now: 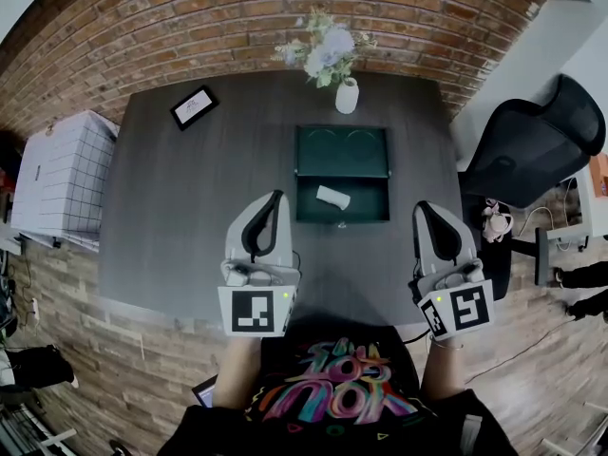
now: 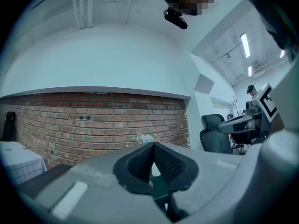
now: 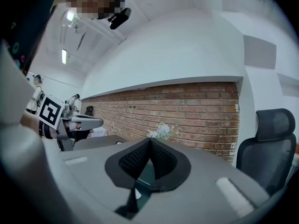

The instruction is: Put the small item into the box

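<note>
A green box lies open in the middle of the dark table, its lid folded back toward the far side. A small white item lies inside the box's near tray. My left gripper hovers just left of the box, its jaws shut with nothing between them. My right gripper hovers to the right of the box, also shut and empty. In the left gripper view the mesh pads meet at the tip. In the right gripper view the pads touch too, with the green box showing below them.
A white vase with pale flowers stands behind the box. A small framed card lies at the table's far left. A white gridded cabinet stands left of the table, a black office chair to its right.
</note>
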